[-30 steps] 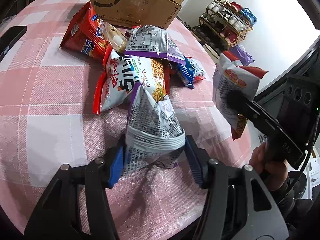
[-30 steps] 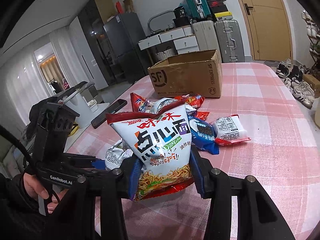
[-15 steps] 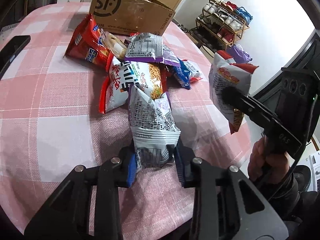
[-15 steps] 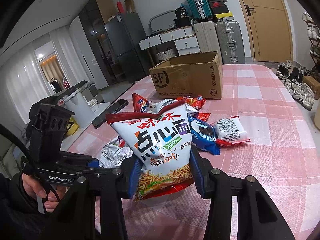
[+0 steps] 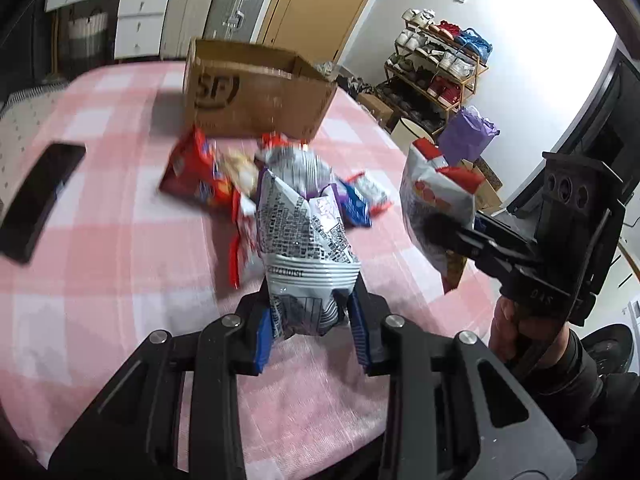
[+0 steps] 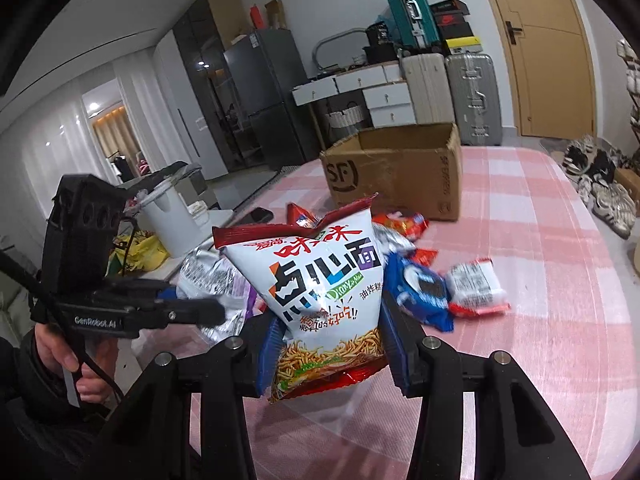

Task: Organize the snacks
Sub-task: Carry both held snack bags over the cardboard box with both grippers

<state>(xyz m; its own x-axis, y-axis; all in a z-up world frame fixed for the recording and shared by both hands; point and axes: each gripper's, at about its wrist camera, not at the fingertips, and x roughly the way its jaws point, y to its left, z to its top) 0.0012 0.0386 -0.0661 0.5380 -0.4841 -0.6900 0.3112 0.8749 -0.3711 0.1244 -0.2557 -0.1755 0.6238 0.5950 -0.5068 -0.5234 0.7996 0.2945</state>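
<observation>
Over at nine o'clock a dark phone (image 5: 42,200) lies flat on the pink checked tablecloth (image 5: 120,272). The left gripper (image 5: 312,326) pinches the bottom of a silver, purple-trimmed snack bag (image 5: 304,240), raised above the cloth. Toward twelve o'clock the loose snack pile (image 5: 224,184) sits before the open cardboard box (image 5: 256,96). At three o'clock the right gripper (image 6: 330,354) clamps the lower end of a white noodle-snack bag (image 6: 320,280), held upright in the air.
</observation>
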